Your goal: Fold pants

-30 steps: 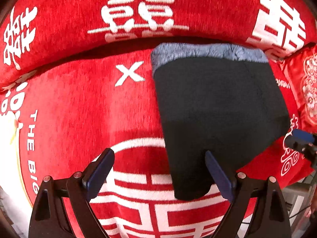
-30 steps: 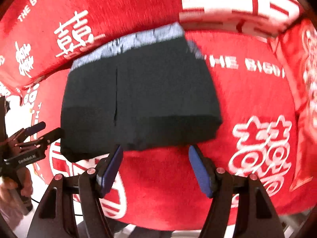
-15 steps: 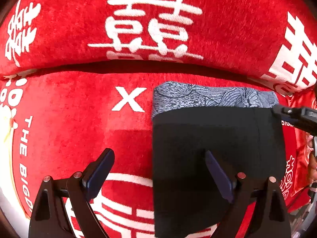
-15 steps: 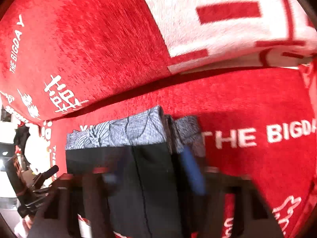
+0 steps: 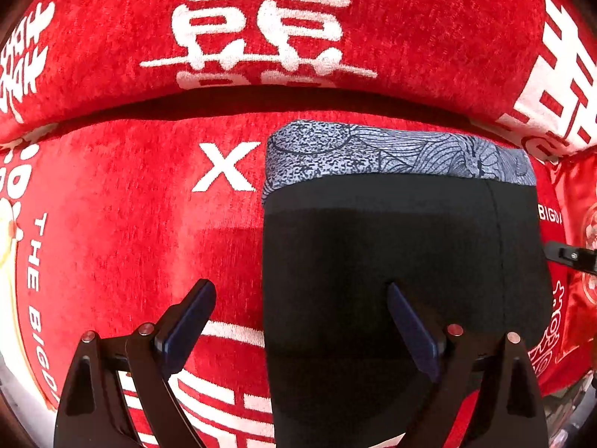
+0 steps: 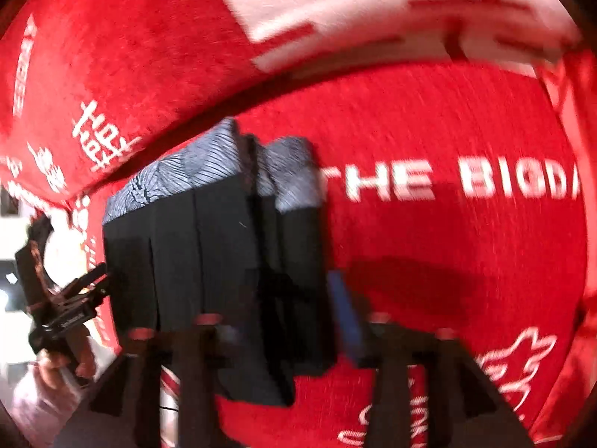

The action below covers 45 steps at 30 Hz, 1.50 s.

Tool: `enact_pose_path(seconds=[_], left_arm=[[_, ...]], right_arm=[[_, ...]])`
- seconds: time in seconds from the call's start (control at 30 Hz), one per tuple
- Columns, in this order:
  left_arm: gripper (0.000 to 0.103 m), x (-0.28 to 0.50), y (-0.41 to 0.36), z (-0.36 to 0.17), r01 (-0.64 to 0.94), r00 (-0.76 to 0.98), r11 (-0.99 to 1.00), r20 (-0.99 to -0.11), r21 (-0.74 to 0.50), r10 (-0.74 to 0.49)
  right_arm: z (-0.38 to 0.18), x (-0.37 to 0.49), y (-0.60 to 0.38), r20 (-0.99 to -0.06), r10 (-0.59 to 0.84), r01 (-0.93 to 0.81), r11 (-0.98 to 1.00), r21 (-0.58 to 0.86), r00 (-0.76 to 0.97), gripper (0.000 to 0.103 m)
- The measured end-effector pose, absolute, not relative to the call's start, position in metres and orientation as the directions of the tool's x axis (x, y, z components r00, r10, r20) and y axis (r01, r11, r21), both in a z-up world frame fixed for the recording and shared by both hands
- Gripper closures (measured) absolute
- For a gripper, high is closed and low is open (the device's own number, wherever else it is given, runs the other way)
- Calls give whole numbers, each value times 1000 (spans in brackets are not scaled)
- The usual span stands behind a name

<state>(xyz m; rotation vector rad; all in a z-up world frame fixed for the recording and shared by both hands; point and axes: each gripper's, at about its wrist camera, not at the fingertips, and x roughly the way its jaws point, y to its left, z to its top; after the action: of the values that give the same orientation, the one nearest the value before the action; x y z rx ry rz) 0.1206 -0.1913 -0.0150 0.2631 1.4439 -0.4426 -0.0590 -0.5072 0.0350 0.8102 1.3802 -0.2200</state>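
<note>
The folded black pants (image 5: 403, 261) with a grey patterned waistband (image 5: 395, 153) lie flat on a red sofa seat (image 5: 130, 231). My left gripper (image 5: 298, 321) is open above the near left part of the fold, its right finger over the black cloth, holding nothing. In the blurred right wrist view the pants (image 6: 209, 254) show as a stack of folded layers. My right gripper (image 6: 283, 328) hovers at their near right corner, fingers apart and empty. The right gripper's tip shows in the left wrist view (image 5: 571, 255).
The red sofa backrest (image 5: 261, 30) with white characters rises right behind the pants. A red cushion (image 5: 582, 201) sits at the right end. The person's hand (image 6: 56, 369) holds the left gripper (image 6: 71, 302) at the sofa's left edge.
Both grippers moved in toward the pants and dropped lower. The right gripper swung from the front of the fold to its right side. The pants stayed in place.
</note>
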Motion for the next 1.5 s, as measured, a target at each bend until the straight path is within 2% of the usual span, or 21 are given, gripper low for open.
enact_pose_path(seconds=[0.13, 0.27, 0.5, 0.63, 0.77, 1.03, 1.07, 1.1, 1.23, 1.3, 1.37, 1.43, 1.47, 1.5], left_arm=[[9, 122, -190, -13, 429, 27, 892, -985, -143, -171], [9, 126, -184, -6, 417, -22, 855, -944, -308, -330], [9, 138, -181, -10, 455, -71, 823, -935, -341, -348], [9, 147, -166, -24, 350, -145, 816, -887, -460, -438], [9, 146, -166, -41, 346, -173, 840, -908, -418, -381], [9, 148, -180, -49, 378, -195, 815, -898, -440, -395], [7, 148, -182, -51, 377, -202, 812, -896, -445, -397], [0, 148, -185, -54, 378, -206, 815, -898, -440, -390], [0, 148, -188, -65, 342, -225, 821, -888, -457, -401], [0, 146, -188, -63, 351, -215, 822, -893, -448, -395], [0, 144, -190, -62, 349, -200, 828, -898, -439, -392], [13, 139, -197, -56, 365, -178, 816, -894, -448, -412], [15, 137, -203, -52, 377, -163, 814, -897, -442, -411], [23, 134, -206, -47, 390, -150, 811, -899, -436, -411]], right_arm=[[32, -76, -516, -898, 357, 608, 663, 438, 258, 38], [30, -83, -521, -864, 403, 572, 649, 501, 300, 38], [12, -78, -524, -806, 501, 541, 603, 586, 314, 36], [2, -71, -522, -782, 551, 512, 601, 614, 291, 24], [-12, -62, -521, -734, 618, 493, 563, 664, 283, 24], [-20, -32, -509, -692, 671, 412, 569, 711, 268, 22], [-21, -29, -508, -690, 672, 408, 569, 714, 269, 22], [-22, -27, -508, -685, 675, 410, 563, 718, 274, 22], [-24, -35, -517, -664, 685, 428, 526, 735, 300, 22], [-25, -37, -520, -661, 685, 450, 508, 735, 307, 23], [-26, -38, -523, -672, 678, 463, 514, 723, 297, 32], [-22, -42, -527, -684, 673, 456, 535, 712, 279, 43], [-21, -42, -527, -680, 676, 457, 528, 716, 284, 49], [-19, -44, -528, -673, 678, 459, 518, 722, 294, 51]])
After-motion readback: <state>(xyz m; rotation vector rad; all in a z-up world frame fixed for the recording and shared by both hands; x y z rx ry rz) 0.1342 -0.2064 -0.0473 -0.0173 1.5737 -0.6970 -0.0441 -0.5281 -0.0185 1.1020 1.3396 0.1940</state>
